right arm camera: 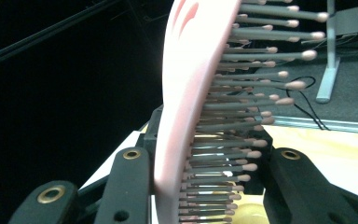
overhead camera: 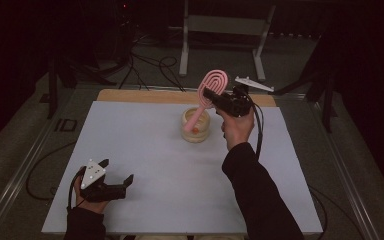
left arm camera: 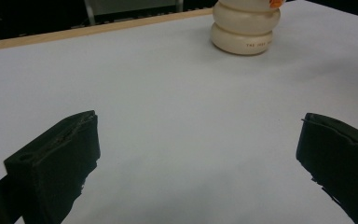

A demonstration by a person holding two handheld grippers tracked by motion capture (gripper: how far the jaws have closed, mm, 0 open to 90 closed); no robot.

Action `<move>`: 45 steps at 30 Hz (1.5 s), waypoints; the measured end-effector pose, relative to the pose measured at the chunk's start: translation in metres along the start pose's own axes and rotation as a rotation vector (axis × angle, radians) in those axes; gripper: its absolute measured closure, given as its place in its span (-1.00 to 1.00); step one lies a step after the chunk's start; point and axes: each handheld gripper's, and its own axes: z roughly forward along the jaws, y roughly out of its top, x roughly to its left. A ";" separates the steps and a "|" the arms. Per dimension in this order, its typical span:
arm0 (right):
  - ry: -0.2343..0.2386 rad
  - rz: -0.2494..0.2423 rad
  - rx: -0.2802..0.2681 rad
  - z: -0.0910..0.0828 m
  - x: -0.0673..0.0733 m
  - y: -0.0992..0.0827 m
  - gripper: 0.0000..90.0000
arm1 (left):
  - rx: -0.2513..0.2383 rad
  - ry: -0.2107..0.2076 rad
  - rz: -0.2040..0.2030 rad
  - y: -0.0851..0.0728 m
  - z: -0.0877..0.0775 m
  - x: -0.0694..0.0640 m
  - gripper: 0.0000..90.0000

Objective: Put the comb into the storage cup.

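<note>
**Nearly in or just out: hairbrush tip inside the cream holder**

Clearly the work centres on the pink hairbrush (overhead camera: 209,92) and the cream ribbed holder (overhead camera: 196,126) standing near the far edge of the bench (overhead camera: 145,165). The right gripper (overhead camera: 211,95) is clamped on the brush's head: in the right gripper view its black jaws press the pink back on one side and the bristles (right arm camera: 242,116) on the other. The brush is raised and tilted, its head up and to the right of the holder, its handle sloping down so the tip sits inside the holder's mouth.

Judged from that, the brush is partway: grasped and lined up with the holder, but not resting in it on its own. Whether it is going in or coming out cannot be told. What remains is either to lower and let go, or to lift clear.

The left gripper (overhead camera: 116,175) waits at the near left corner, jaws spread wide with nothing between them, well apart from the holder.
</note>
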 end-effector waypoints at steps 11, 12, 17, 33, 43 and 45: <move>-0.031 -0.009 -0.015 0.000 -0.006 0.007 0.42 | -0.001 0.000 -0.001 0.000 0.000 0.000 -0.99; -0.033 -0.008 -0.016 -0.001 -0.007 0.007 0.42 | -0.001 0.000 -0.001 0.000 0.000 0.000 -0.99; -0.038 0.009 -0.021 -0.001 -0.011 0.008 0.42 | 0.000 -0.001 0.000 0.000 0.000 0.000 -0.99; -0.072 -0.008 -0.032 -0.003 -0.017 0.008 0.42 | 0.007 -0.001 0.006 0.000 0.001 -0.001 -0.99; -0.099 -0.004 -0.059 -0.007 -0.021 0.010 0.42 | 0.009 -0.001 0.009 0.000 0.001 -0.001 -0.99; -0.103 -0.007 -0.058 -0.007 -0.022 0.010 0.42 | 0.008 0.000 0.007 0.000 0.001 -0.001 -0.99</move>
